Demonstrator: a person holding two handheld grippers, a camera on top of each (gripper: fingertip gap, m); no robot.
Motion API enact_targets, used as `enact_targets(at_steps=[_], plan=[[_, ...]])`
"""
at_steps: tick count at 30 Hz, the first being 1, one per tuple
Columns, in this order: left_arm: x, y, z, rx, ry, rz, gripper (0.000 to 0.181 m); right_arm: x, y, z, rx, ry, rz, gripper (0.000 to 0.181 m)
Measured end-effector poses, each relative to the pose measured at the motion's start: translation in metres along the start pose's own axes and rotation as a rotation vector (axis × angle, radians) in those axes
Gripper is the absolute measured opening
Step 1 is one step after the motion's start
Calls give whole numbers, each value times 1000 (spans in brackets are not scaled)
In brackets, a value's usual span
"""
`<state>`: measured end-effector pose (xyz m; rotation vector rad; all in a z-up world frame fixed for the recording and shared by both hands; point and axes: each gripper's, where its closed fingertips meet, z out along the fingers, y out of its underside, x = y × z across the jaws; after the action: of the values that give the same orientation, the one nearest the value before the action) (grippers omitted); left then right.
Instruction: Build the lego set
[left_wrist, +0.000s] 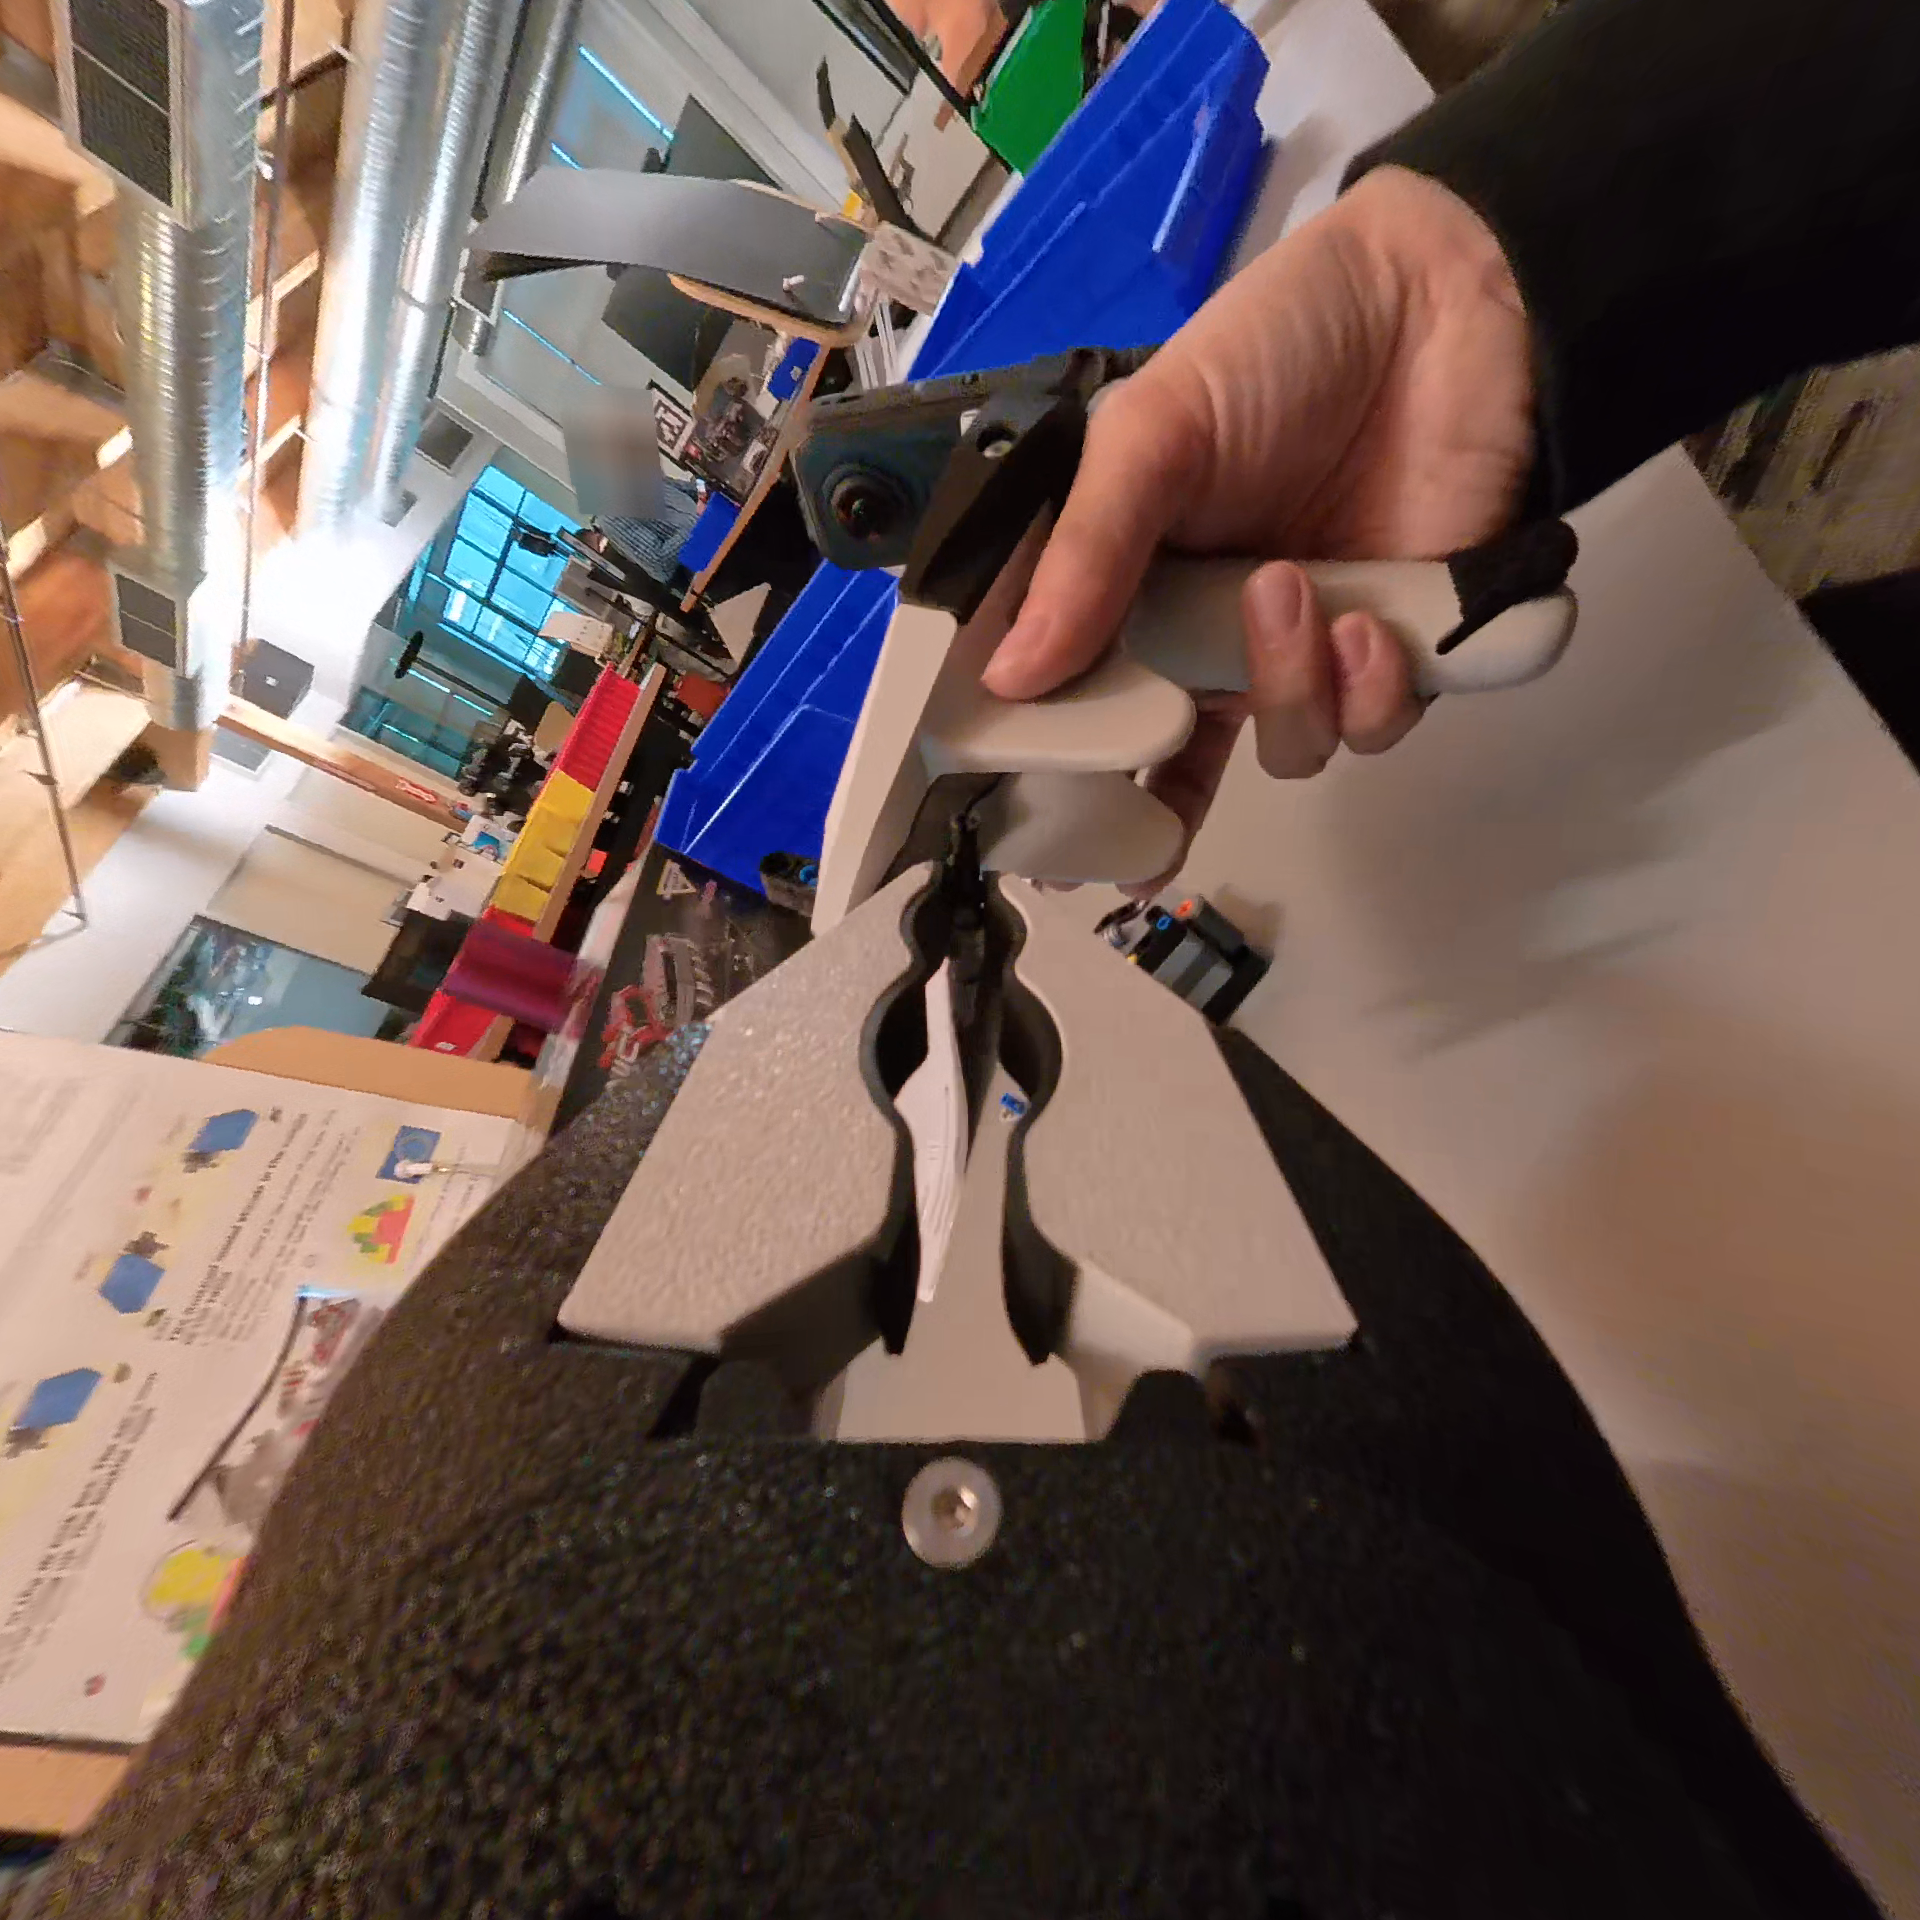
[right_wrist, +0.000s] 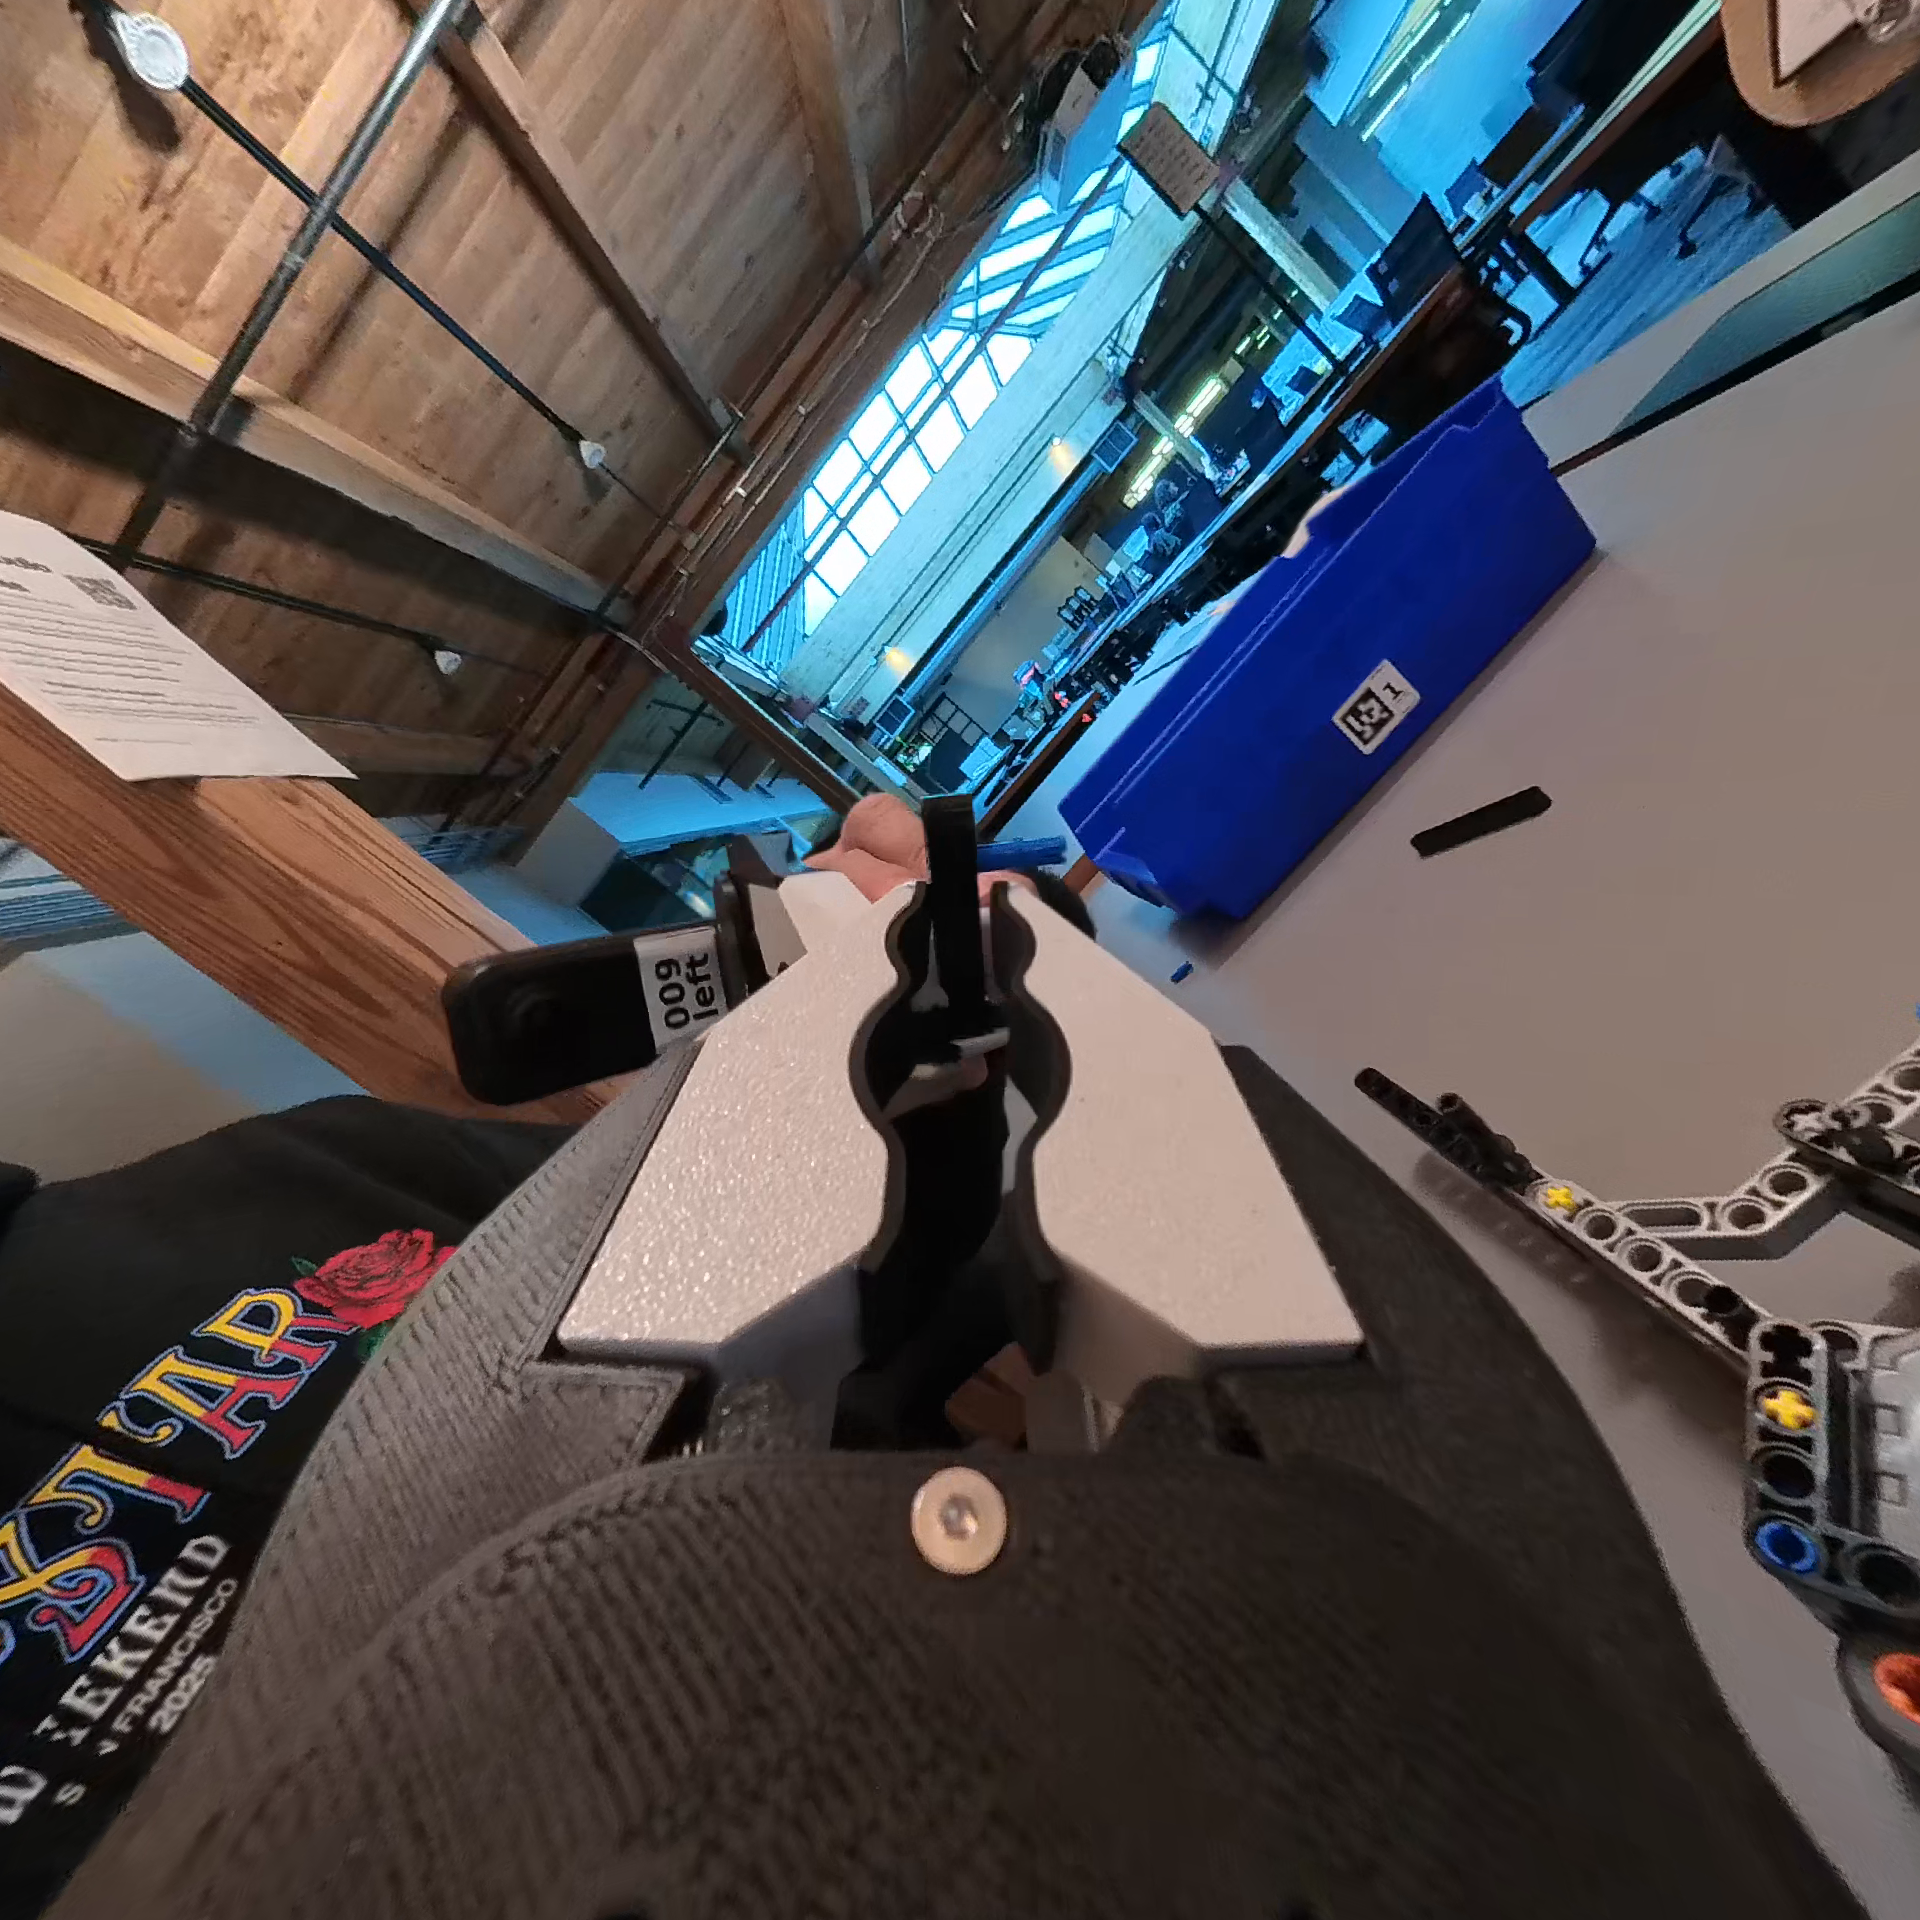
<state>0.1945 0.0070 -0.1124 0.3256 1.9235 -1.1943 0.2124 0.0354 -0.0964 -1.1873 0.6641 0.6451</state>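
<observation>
My right gripper (right_wrist: 951, 899) is shut on a black lego beam (right_wrist: 948, 842) that stands upright between its tips and sticks out past them. My left gripper (left_wrist: 966, 894) faces it tip to tip. Its fingers are closed on a thin black lego part (left_wrist: 971, 935) between the tips. In the left wrist view a hand (left_wrist: 1299, 468) holds the right gripper's handle just beyond my tips. In the right wrist view the left gripper's black camera (right_wrist: 561, 1018) shows behind my left finger, with a thumb (right_wrist: 878, 836) and a blue axle (right_wrist: 1023, 850) behind the beam.
The grey lego frame (right_wrist: 1683, 1236) lies on the white table (right_wrist: 1714, 935) at the right, with a loose black beam (right_wrist: 1481, 821) and a small blue pin (right_wrist: 1179, 974). Blue bins (right_wrist: 1330, 686) (left_wrist: 1101, 208) stand behind. A small grey-black lego block (left_wrist: 1195, 956), the set's box (left_wrist: 665, 987) and an instruction sheet (left_wrist: 156, 1299) lie nearby. The grippers are tip to tip, or close to it. The small grey-black lego block (left_wrist: 1195, 956) lies around 12 cm away from my left fingertips.
</observation>
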Motion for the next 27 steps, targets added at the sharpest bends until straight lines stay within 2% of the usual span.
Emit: enact_targets(at_steps=[6, 12, 14, 16, 18, 21, 24, 27], plan=[[-6, -4, -4, 118, 41, -245, 4, 6, -1, -3, -18, 61, -52, 24], [-20, 2, -19, 235, 68, -459, 4, 1, -9, -13, -18, 72, -87, 29], [-25, 7, -25, 259, 105, -582, 3, -1, -15, -21, -28, 120, -185, 30], [-32, 16, -28, 271, 119, -715, 3, 3, -18, -29, -74, 233, -379, 33], [-34, 33, -26, 226, 131, -825, 3, 5, -15, -32, -146, 356, -606, 35], [-23, 58, -18, 121, 174, -886, 4, 12, 13, -24, -307, 499, -888, 35], [-9, 70, -9, 67, 243, -931, 4, 32, 57, -16, -451, 634, -1010, 33], [3, 78, -3, 35, 292, -939, 4, 56, 84, -16, -528, 776, -1120, 26]])
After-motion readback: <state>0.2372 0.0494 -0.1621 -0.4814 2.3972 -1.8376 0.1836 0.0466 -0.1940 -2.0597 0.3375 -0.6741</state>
